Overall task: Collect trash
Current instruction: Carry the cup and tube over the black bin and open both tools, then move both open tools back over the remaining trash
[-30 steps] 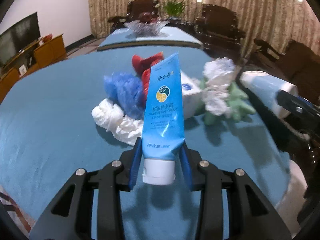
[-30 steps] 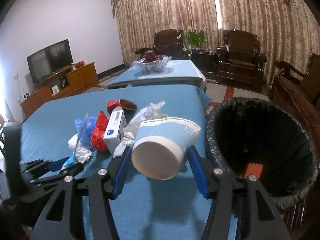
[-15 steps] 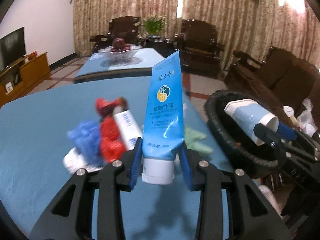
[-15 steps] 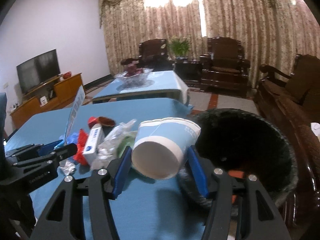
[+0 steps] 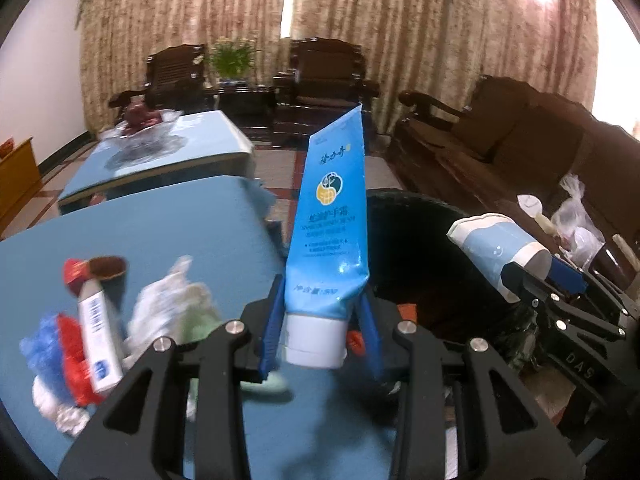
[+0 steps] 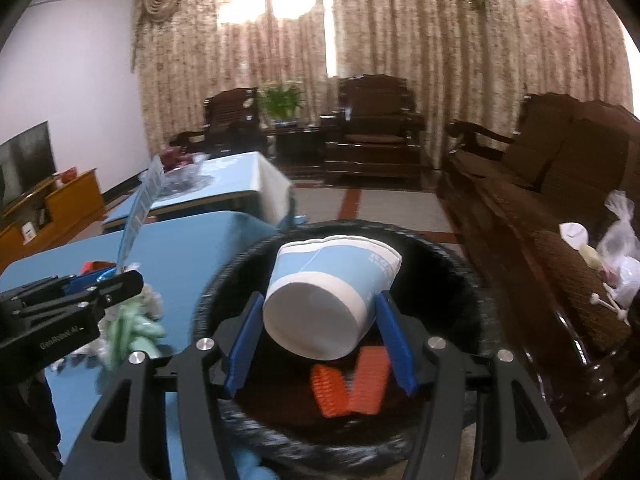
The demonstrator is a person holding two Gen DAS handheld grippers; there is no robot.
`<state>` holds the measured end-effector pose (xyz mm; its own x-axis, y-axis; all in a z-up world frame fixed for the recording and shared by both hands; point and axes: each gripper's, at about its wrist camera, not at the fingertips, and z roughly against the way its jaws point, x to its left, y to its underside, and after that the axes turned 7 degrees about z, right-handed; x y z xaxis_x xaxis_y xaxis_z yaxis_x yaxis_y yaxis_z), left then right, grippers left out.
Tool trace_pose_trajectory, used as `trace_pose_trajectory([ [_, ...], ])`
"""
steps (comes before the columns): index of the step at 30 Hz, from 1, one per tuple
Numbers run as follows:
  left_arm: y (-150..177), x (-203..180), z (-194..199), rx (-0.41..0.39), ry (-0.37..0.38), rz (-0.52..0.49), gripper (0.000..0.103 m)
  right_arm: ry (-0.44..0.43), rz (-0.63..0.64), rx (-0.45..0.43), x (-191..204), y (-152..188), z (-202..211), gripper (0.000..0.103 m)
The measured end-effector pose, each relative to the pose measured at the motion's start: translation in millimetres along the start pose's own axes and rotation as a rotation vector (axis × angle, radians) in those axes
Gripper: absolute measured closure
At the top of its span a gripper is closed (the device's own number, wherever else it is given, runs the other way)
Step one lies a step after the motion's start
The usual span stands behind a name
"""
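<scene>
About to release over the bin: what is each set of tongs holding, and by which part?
Left tongs grip the blue tube at its cap end. Right tongs grip the paper cup across its sides near the base.

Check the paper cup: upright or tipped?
Tipped. The paper cup lies sideways in the right hand-held gripper, base facing the camera, above the trash bin.

Both claws point(image 5: 320, 340) point(image 6: 320, 344) black-framed; blue finger pads; silver screws.
</scene>
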<state>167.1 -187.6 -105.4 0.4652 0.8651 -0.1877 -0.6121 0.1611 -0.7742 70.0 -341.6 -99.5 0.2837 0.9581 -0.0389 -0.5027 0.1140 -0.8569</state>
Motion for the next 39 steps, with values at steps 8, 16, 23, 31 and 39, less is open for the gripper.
trace_pose_trajectory([
  [8,-10,-26,-33,0.04,0.08,-0.004,0.038,0.097,-0.023,0.023,-34,3,-15,0.029],
  [16,-16,3,-11,-0.027,0.02,0.03,0.017,0.136,-0.066,0.039,-39,8,-8,0.006],
  [23,-6,67,42,-0.101,-0.125,0.086,0.012,0.032,-0.039,0.01,9,-6,3,0.006],
  [31,17,146,98,-0.136,-0.338,0.157,0.012,-0.139,0.053,-0.028,106,-17,6,0.006],
  [39,44,198,125,-0.127,-0.471,0.201,0.012,-0.251,0.152,-0.046,189,-4,1,0.007],
])
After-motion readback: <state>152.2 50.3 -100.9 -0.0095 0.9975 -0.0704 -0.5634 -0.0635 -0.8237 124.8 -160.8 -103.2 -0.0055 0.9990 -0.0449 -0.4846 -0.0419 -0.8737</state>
